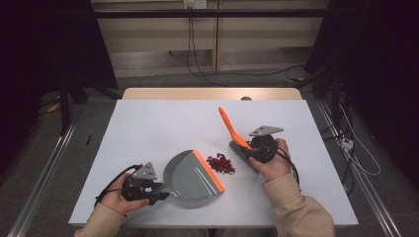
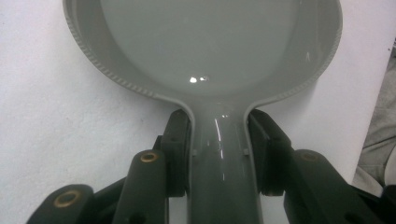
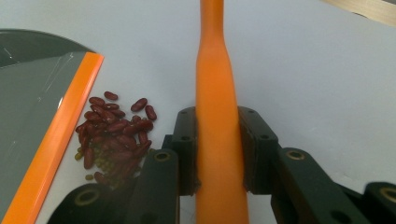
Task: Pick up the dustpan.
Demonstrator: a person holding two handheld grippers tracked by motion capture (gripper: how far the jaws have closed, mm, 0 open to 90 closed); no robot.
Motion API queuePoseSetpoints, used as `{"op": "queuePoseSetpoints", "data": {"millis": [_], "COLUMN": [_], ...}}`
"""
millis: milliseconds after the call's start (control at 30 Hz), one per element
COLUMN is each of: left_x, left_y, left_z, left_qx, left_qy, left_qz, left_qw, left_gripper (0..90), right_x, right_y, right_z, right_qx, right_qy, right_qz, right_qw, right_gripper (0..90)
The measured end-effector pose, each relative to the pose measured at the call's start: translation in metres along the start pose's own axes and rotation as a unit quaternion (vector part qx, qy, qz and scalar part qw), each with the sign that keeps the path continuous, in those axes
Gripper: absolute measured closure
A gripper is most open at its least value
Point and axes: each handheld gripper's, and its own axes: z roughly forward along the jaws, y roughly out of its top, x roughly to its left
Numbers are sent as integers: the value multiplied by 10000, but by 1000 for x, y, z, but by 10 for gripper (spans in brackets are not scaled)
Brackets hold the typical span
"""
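A grey dustpan (image 1: pixel 190 175) with an orange lip lies on the white table, and my left gripper (image 1: pixel 160 191) is shut on its handle (image 2: pixel 219 163) at the pan's near-left end. A small pile of red beans (image 1: pixel 221 163) sits just right of the orange lip (image 3: pixel 56 140). Some small green beans are mixed in at the near side of the bean pile (image 3: pixel 114 135). My right gripper (image 1: pixel 245 148) is shut on the orange handle of a brush (image 3: pixel 217 116); the brush handle (image 1: pixel 228 123) slants up and away to the left. The brush head is hidden under the hand.
The white table (image 1: pixel 148 123) ends at a wooden strip along its far edge. Cables trail across the floor beyond the table and to its right. Dark frames stand at both sides.
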Motion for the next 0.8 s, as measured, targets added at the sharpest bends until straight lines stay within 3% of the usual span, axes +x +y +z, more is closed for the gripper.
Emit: {"op": "queuePoseSetpoints", "data": {"millis": [233, 367, 467, 800], "left_x": [1, 0, 0, 1], "left_y": [2, 2, 2, 3], "left_z": [0, 0, 0, 0], "left_qx": [53, 32, 24, 68], "left_qy": [-39, -47, -59, -102], "left_qz": [-9, -42, -57, -40], "left_qw": [10000, 10000, 10000, 9999], "left_gripper": [628, 628, 628, 629], "right_x": [1, 0, 2, 20], "right_y": [0, -2, -4, -5], "right_z": [7, 9, 10, 12], "right_qx": [123, -87, -224, -315], "right_qy": [35, 6, 17, -53], "right_qz": [-44, 230, 288, 131], "right_qw": [9999, 9997, 9993, 9994], "right_gripper": [706, 709, 710, 709]}}
